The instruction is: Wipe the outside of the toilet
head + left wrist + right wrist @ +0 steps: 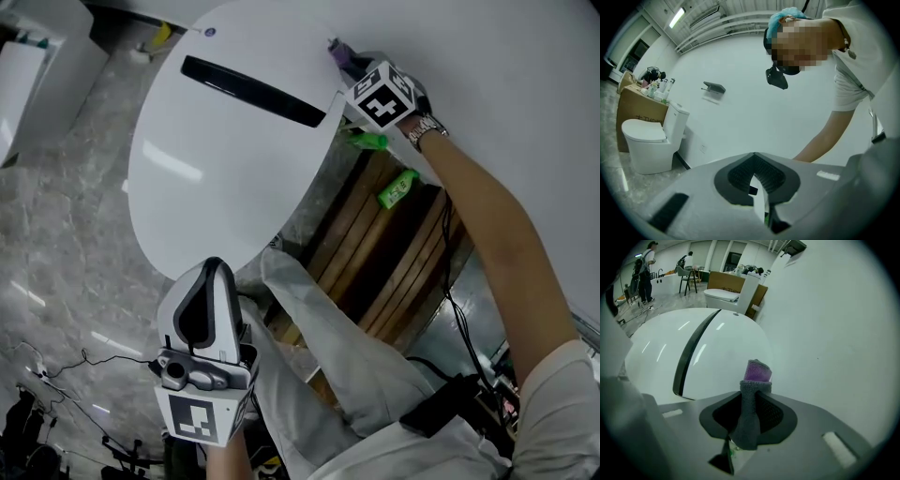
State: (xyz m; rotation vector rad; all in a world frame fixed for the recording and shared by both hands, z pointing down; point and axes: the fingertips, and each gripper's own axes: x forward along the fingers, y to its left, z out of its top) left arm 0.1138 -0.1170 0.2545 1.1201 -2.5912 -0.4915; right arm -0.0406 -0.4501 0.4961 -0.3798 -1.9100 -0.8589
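Note:
The white toilet (216, 159) fills the upper head view, its oval lid crossed by a black slit. My right gripper (349, 67) is at the lid's far right edge, by the white wall, shut on a grey and purple cloth (337, 54). In the right gripper view the cloth (752, 394) sticks up between the jaws of the right gripper (751, 413), with the lid (693, 352) just beyond. My left gripper (211, 274) hangs low near the person's legs, away from the toilet, shut and empty. The left gripper view shows its pads (757, 176) closed together.
Wooden slats (375, 262) lie beside the toilet base, with a green item (398, 187) on them. Cables (66, 361) trail over the grey marble floor. A second toilet (649, 136) stands by cardboard boxes (635, 110). People (644, 268) stand far off.

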